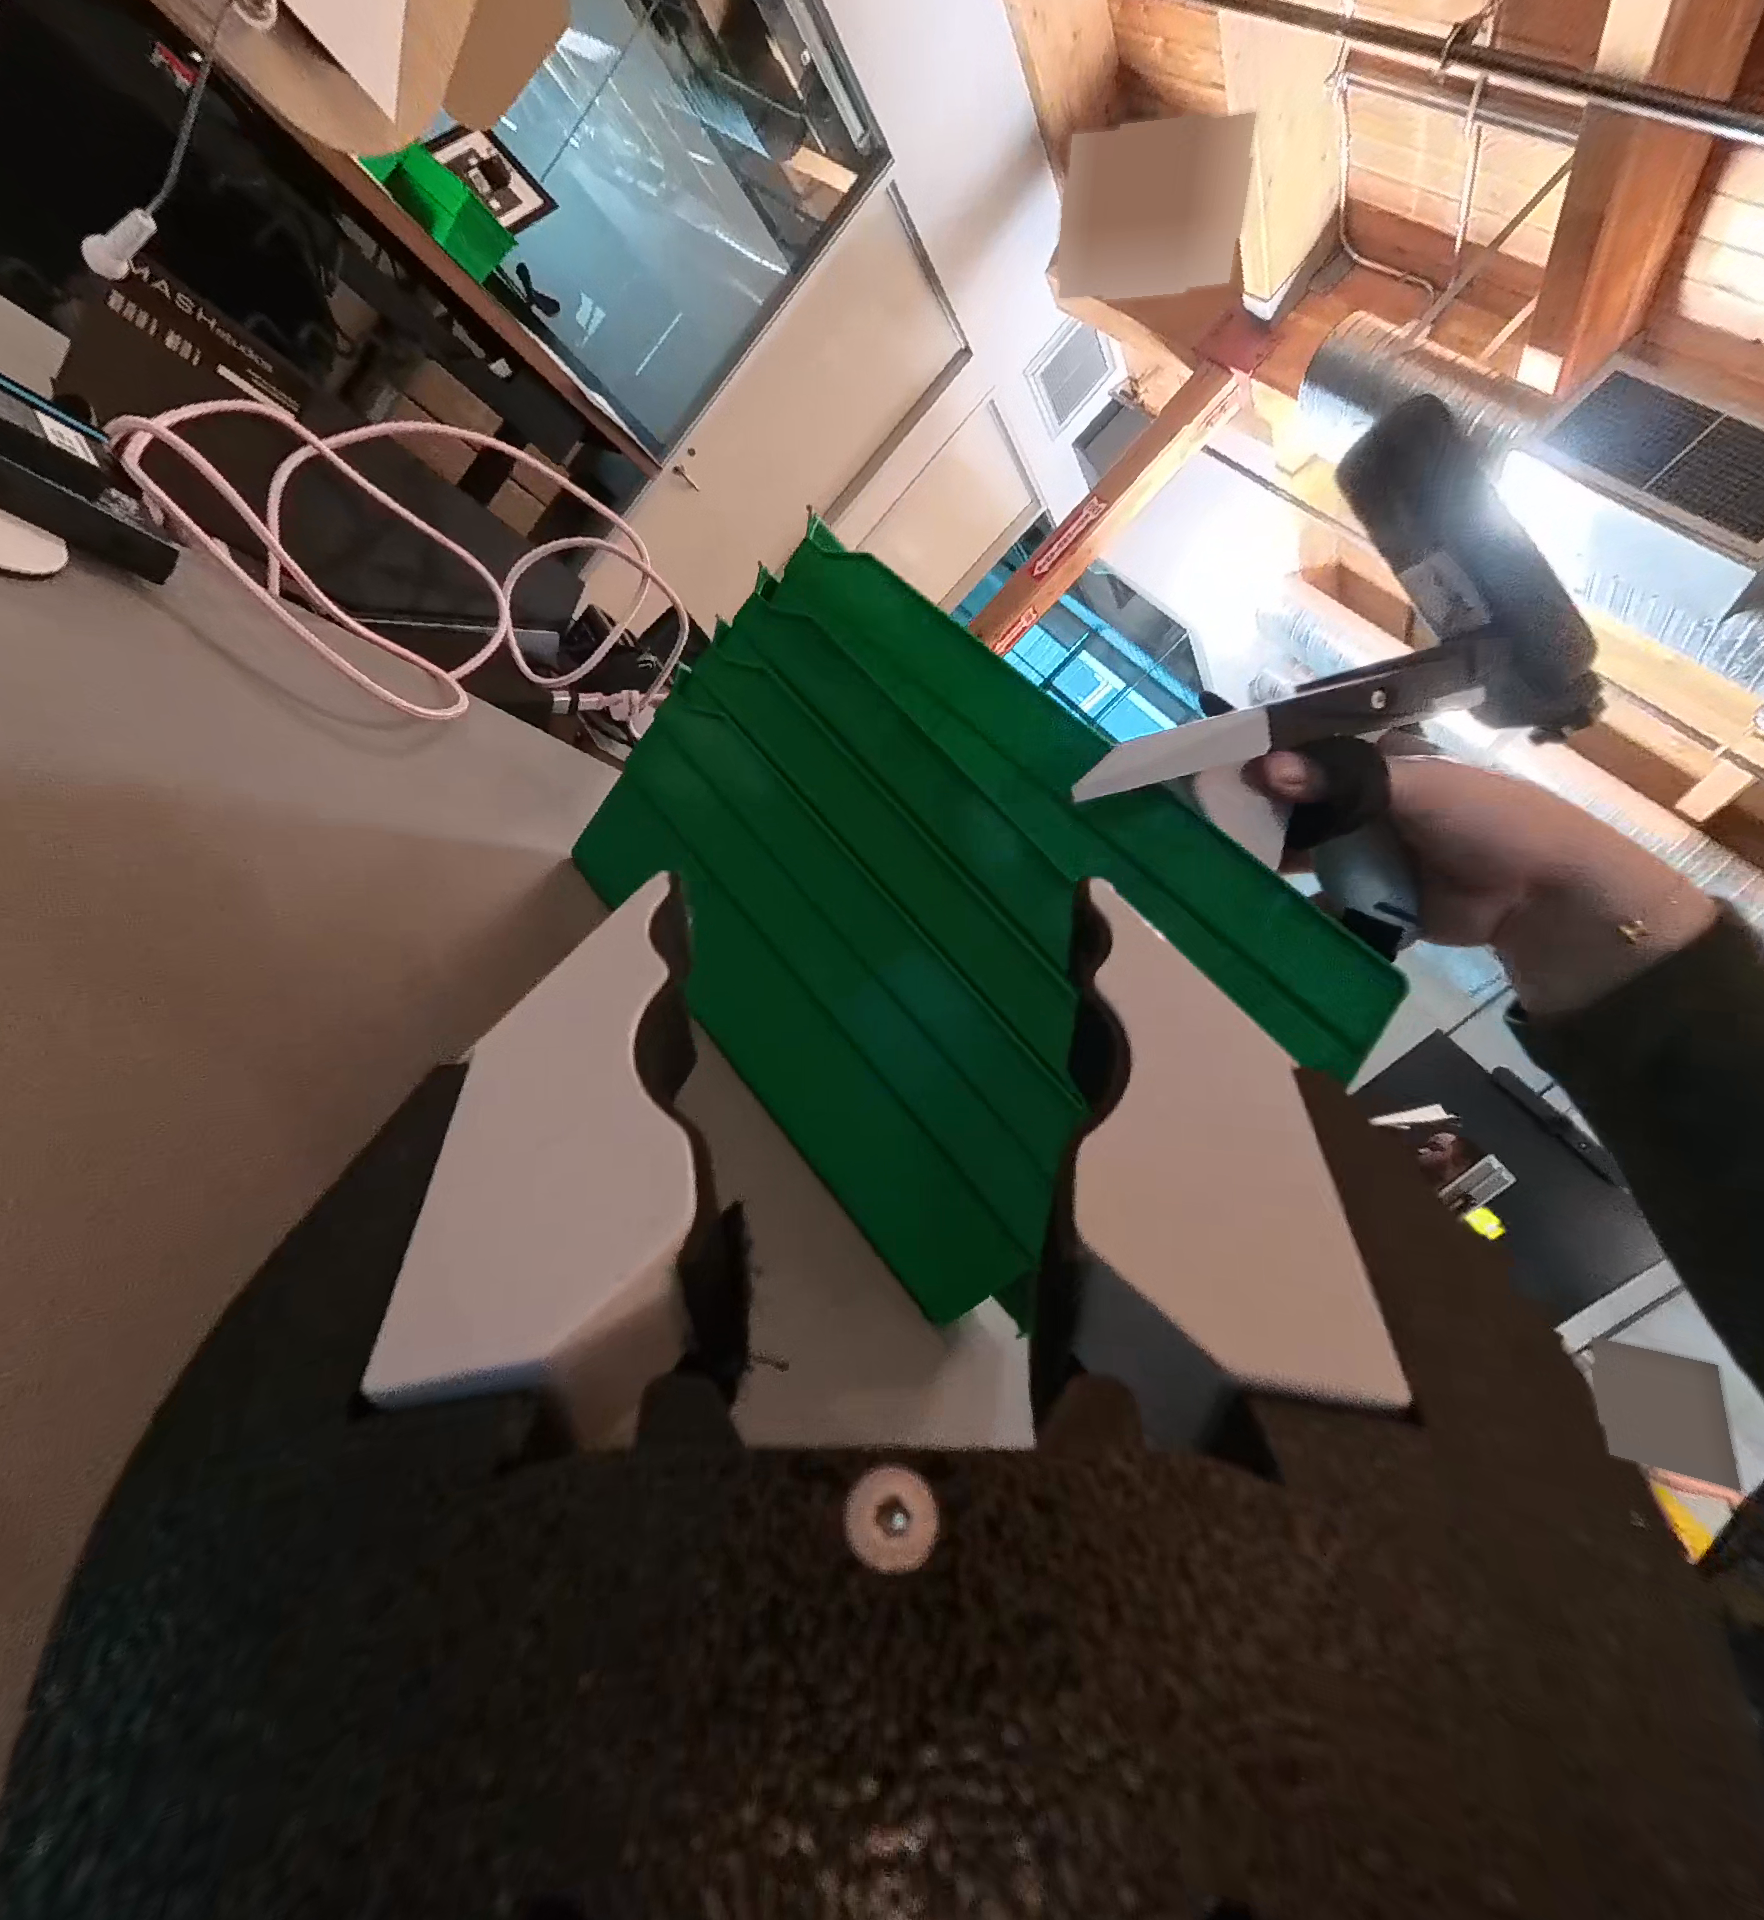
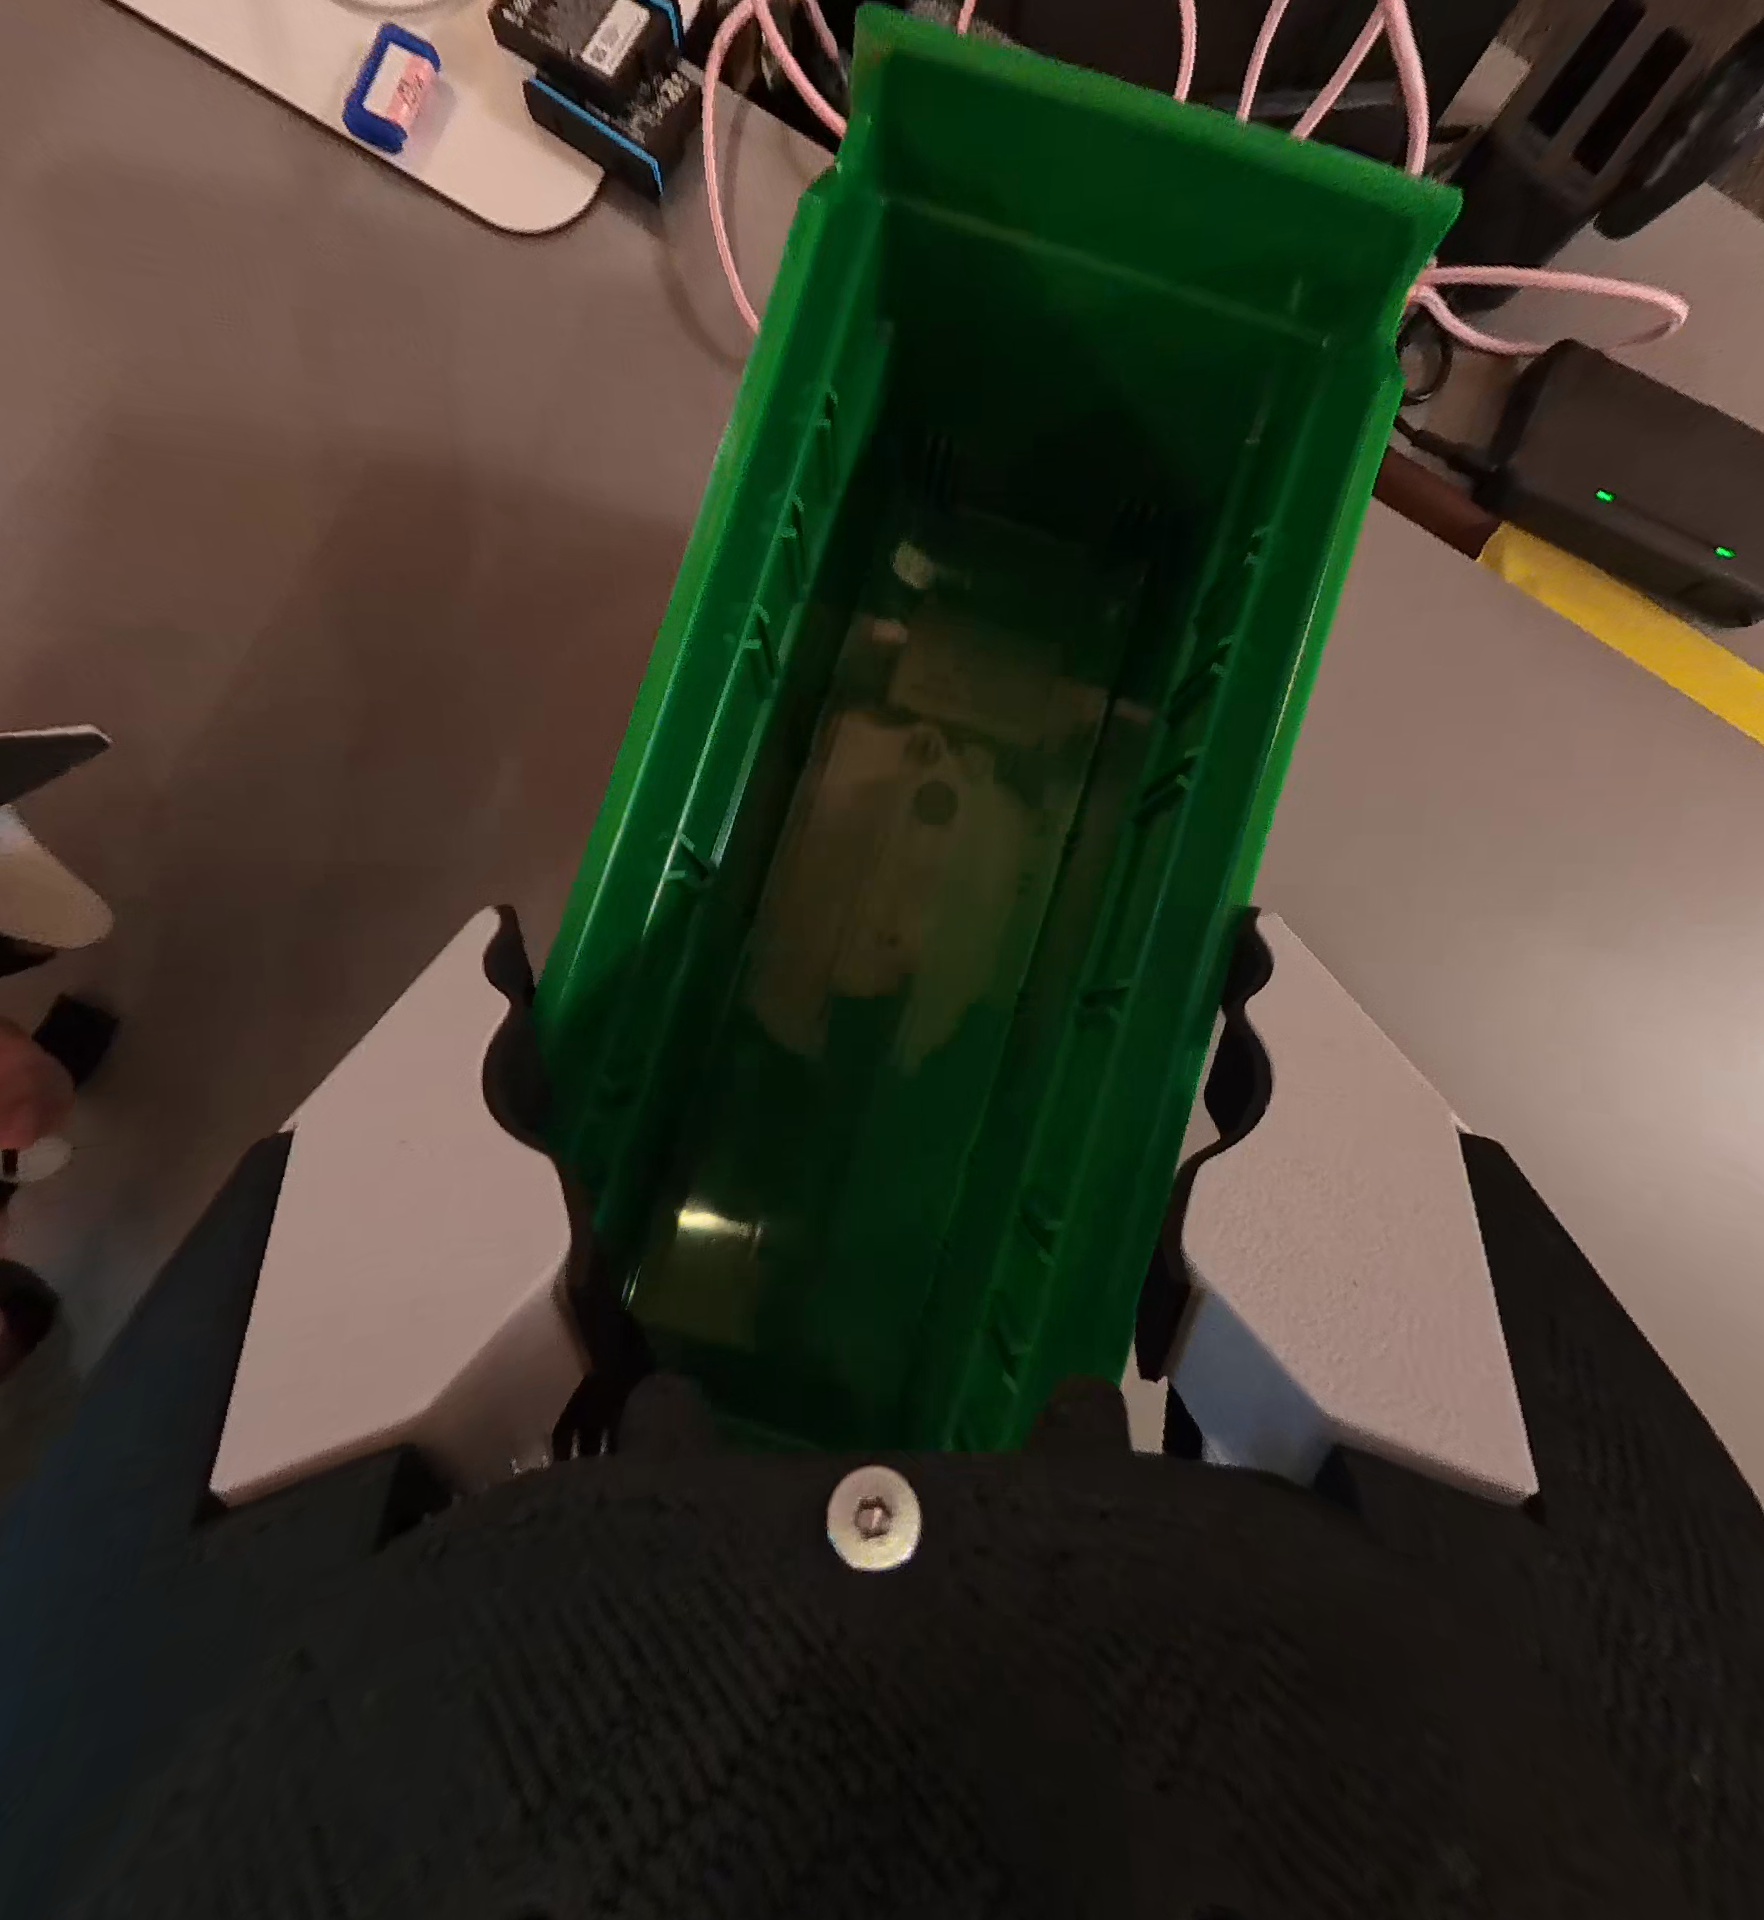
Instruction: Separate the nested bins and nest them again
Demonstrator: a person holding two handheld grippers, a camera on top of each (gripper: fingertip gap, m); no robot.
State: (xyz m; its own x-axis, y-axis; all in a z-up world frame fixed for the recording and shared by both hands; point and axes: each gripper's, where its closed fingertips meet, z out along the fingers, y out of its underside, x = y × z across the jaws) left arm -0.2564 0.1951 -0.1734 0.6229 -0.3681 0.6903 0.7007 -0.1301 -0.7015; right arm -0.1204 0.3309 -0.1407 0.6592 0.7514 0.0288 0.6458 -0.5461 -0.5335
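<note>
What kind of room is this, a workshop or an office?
Probably an office-style workspace in a converted loft or warehouse: bare wooden ceiling beams and metal air ducts overhead, with desks, pink charging cables and a glass-walled room nearby.

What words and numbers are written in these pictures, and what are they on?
I don't read writing out, but here is where it sits.
Black box: white lettering.
Red sign on the wooden post: white lettering, small.
Flat black device: small labels, blurred.
Black blue-edged pack: white label, too small.
Blue case: pale label, blurred.
Green bins: no writing seen.
</note>
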